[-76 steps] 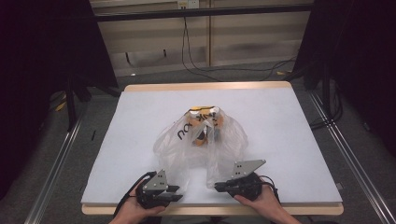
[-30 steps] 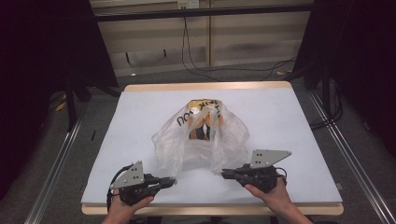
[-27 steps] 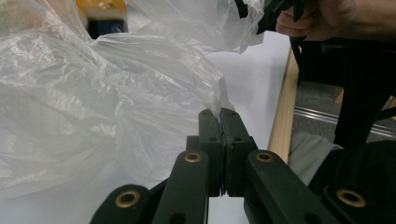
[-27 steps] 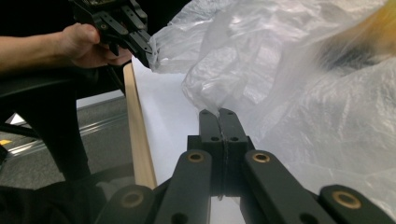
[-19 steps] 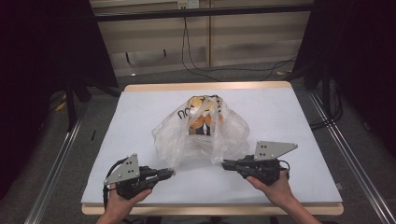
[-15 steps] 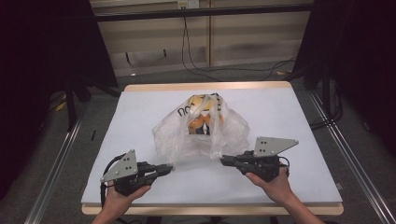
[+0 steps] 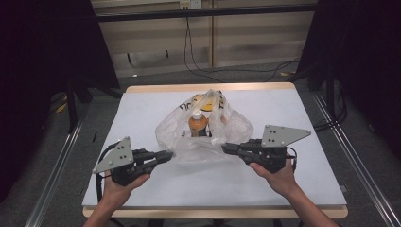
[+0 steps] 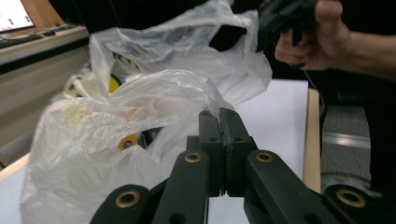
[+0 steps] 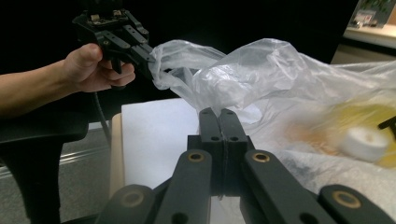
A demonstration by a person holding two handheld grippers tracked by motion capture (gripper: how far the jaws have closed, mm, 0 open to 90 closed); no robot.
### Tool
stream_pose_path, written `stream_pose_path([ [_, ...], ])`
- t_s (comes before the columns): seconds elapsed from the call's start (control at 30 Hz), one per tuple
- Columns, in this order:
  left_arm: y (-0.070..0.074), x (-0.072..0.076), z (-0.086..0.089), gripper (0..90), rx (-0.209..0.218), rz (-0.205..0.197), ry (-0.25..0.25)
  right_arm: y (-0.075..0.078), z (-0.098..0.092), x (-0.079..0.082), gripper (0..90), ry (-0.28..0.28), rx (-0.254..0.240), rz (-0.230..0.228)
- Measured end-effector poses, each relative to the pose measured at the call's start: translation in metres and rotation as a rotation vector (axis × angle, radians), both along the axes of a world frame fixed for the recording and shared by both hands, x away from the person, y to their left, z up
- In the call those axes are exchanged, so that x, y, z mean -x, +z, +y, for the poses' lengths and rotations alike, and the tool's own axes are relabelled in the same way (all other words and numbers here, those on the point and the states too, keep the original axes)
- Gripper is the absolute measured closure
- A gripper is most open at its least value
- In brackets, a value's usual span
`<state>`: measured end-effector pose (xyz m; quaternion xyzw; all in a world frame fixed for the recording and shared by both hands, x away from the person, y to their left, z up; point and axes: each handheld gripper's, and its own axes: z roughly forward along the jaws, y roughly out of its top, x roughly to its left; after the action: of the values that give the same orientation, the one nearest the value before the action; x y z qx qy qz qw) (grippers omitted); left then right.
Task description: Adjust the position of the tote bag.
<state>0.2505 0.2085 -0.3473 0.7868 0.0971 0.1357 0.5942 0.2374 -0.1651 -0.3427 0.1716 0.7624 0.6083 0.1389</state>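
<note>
Your left gripper (image 7: 166, 155) is at the near left side of the table (image 7: 142, 109), and its jaws are pressed together on the left edge of the clear plastic bag (image 7: 208, 137). In the left gripper view you see the two black jaws closed flat against each other, with the thin plastic coming out just at their tips (image 8: 223, 116). Your right gripper (image 7: 227, 148) does the same at the other side: its jaws are closed on the right edge of the bag, and in the right gripper view the film rises directly from the closed tips (image 9: 218, 114).

The bag lies in the middle of the table, between your two grippers, and its near edge is stretched between them. Inside the bag a bottle (image 7: 198, 124) with brown liquid and a white cap stands upright, and behind it there is something yellow (image 7: 203, 100), but I cannot tell what it is. In the right gripper view the white cap (image 9: 362, 140) looks blurred through the plastic.

Your left hand (image 7: 124, 179) and right hand (image 7: 276, 171) hold the grippers from the near edge of the table. Each gripper carries a grey three-cornered plate (image 7: 283, 135) on top.
</note>
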Motion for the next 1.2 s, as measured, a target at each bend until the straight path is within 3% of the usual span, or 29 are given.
stream_pose_path([
  [0.37,0.024,-0.014,0.016,89.1,0.036,-0.061,0.072,0.015,-0.011,-0.011,90.0,-0.036,-0.051,-0.037],
  [0.7,0.047,-0.021,0.018,89.2,0.105,-0.099,0.084,0.029,-0.022,-0.020,90.0,-0.079,-0.117,-0.060],
  [0.83,0.051,-0.023,0.025,89.3,0.115,-0.099,0.102,0.038,-0.030,-0.021,90.0,-0.100,-0.147,-0.081],
  [0.87,0.051,-0.023,0.024,89.3,0.140,-0.092,0.111,0.040,-0.032,-0.022,90.0,-0.104,-0.157,-0.085],
  [0.97,0.053,-0.028,0.029,89.3,0.124,-0.106,0.117,0.046,-0.037,-0.023,90.0,-0.121,-0.174,-0.102],
  [1.2,0.061,-0.041,0.036,89.3,0.153,-0.086,0.156,0.060,-0.048,-0.034,90.0,-0.168,-0.213,-0.114],
])
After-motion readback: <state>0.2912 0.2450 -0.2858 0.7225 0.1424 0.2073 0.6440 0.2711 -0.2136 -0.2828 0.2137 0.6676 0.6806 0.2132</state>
